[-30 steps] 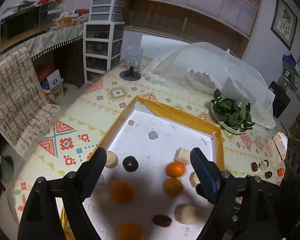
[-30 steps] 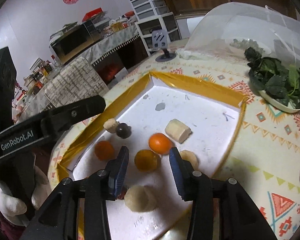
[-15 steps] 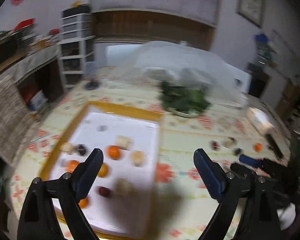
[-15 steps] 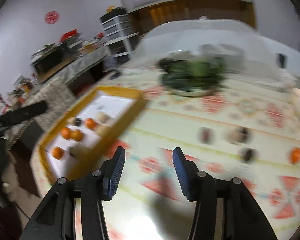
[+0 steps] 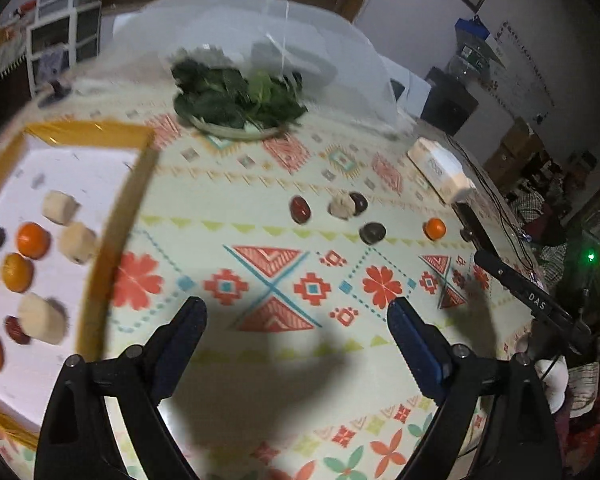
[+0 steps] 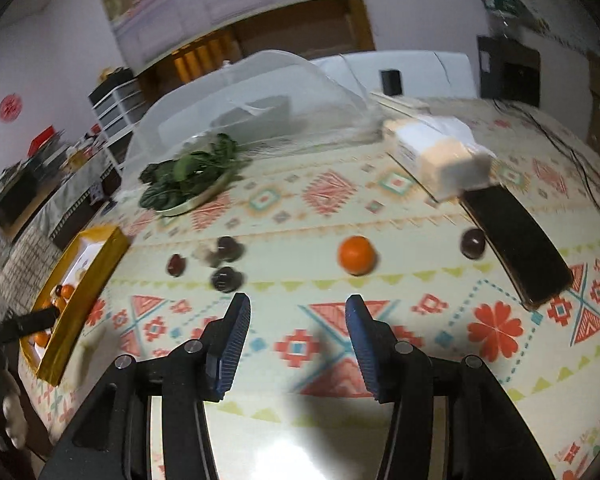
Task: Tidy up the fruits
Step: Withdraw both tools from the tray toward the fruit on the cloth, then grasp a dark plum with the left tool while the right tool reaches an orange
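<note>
Both claws hover above the patterned counter [image 5: 268, 200], and neither holds anything. The left claw [image 5: 296, 328] is spread wide. The right claw [image 6: 298, 312] is about half open, a gap that appears ample for a small round fruit.

The tray [image 5: 128, 200] (yellow rim, white floor) lies at the left of the counter. It already holds several oranges, pale chunks and dark fruits, so it is judged to be the collection point.

Loose fruit remains on the counter, well apart from the tray:
- One orange [image 6: 356, 255] lies just ahead of the right claw, slightly to its right.
- A dark fruit [image 6: 473, 243] rests just beside a black slab [image 6: 516, 240].
- A cluster [image 6: 220, 258] of dark and pale pieces lies to the left, between the orange and the tray.

The right claw points toward the orange, so that is the likely next pick. The left claw stays nearer the tray and the cluster. Round fruit may roll if a finger nudges it, so the approach should straddle it evenly.

A plate of greens [image 6: 184, 180] sits farther back and plays no part.
</note>
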The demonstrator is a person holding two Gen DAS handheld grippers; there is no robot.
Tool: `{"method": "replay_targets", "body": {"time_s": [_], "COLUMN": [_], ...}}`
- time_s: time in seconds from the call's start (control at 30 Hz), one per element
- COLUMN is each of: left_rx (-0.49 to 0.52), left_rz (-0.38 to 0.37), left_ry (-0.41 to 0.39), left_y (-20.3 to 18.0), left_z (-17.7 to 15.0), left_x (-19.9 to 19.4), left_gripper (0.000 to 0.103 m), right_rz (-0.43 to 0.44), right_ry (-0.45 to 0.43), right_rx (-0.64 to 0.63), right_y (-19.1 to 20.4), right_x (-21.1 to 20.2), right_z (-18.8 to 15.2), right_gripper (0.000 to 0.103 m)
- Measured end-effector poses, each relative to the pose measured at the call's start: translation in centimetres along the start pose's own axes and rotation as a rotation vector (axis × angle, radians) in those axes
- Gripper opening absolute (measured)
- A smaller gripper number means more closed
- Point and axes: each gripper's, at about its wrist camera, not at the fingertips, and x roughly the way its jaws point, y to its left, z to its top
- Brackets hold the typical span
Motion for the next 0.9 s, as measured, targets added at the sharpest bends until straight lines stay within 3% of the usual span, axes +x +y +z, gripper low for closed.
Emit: {"method": "replay_targets", "body": {"time_s": [0.23,0.3,0.37,0.77,0.83,0.9], "left_rx": [0.047,0.086,0.122,0.235,0.240,0.234], "left_rz": [0.003,-0.011,-0.031,-0.049,-0.034,-0.039], "left_ry": [-0.059,-0.069,-0.042,0.061,0.070,0.086], "left_y": [-1.8,-2.9,-4.2,-9.9,-10.3,-10.4], "left_z": [0.8,1.1,1.3,2.2,2.6,3.0], "left_x": [0.5,1.0,2.2,10.7,12.1,13.1], "left_gripper": [0.090,0.080,0.056,0.055,0.055,0.055], "right_rz": [-0.045,-0.060,-0.063,-0.079,-0.084,-0.099], "right_ry": [0.022,0.029,0.038,0.092,0.093,0.092], "right_rx": [0.038,0.050,0.065,0.016,0.001,-0.005], "right_y": [-2.5,-2.9,-3.3,-2.5,-2.4,-2.4], "right_x": [3.0,4.3,5.6,9.9,10.0,10.0], "right_z": [1.1,2.0,2.8,3.7,3.5,3.5], "right_gripper": [0.053,0.053,0.053,0.053,0.051,0.042]}}
